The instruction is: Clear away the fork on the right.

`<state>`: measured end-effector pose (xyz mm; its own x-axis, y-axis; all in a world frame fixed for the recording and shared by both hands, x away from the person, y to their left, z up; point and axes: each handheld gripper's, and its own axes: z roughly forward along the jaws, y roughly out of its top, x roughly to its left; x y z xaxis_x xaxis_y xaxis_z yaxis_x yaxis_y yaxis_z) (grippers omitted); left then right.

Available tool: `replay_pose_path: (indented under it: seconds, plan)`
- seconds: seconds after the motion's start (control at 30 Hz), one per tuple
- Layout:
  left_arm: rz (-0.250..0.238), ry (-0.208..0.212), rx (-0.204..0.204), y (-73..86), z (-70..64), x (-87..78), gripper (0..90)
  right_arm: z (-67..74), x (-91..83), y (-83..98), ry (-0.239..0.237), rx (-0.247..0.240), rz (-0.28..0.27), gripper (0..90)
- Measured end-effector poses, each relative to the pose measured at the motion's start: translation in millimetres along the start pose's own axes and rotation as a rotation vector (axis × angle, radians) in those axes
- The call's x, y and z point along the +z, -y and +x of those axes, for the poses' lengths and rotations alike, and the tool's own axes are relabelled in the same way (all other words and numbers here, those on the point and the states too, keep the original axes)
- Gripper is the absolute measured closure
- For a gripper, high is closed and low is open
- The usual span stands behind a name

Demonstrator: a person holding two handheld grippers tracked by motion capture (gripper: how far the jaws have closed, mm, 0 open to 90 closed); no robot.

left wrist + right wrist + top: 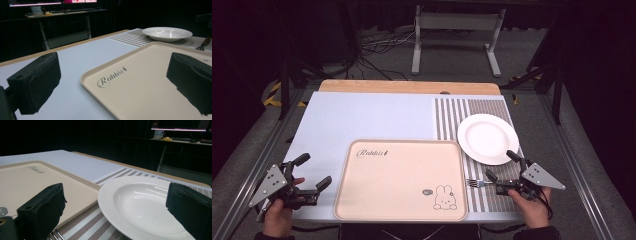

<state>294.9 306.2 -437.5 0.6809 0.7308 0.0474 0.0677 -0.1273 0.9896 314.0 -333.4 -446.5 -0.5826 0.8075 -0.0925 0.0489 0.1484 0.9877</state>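
Both grippers idle at the near edge of the desk [362, 115], jaws spread, nothing between them. Left gripper [312, 172] sits just left of the beige tray [399, 180], over the pale blue mat; its own view looks across the tray's "Rabbit" corner [111, 80] toward the plate. Right gripper [501, 165] hovers over the striped placemat [452, 112], near the white plate's [488, 138] near rim; in the right gripper view the plate [150, 205] lies between the two black jaws but farther off, not touched. Fork [478, 183] lies on the placemat between tray and right gripper, just beside the lower jaw; contact can't be told. Tray empty, plate empty.
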Motion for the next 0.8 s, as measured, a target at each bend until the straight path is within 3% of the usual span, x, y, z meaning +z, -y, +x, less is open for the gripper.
replay_pose_path:
  seconds: [0.4,0.7,0.8]
  plan:
    - [-0.002,-0.002,-0.006,0.4,-0.7,0.3,0.0,0.1,3.4,-5.1,0.009,0.030,-0.011,3.6]
    - [0.009,-0.005,-0.007,0.7,-0.2,0.7,0.0,-3.0,8.3,-15.4,0.012,0.028,0.018,4.2]
    - [0.012,-0.007,-0.009,1.0,-0.1,0.6,0.0,-4.1,10.8,-23.9,-0.011,0.033,0.038,3.7]
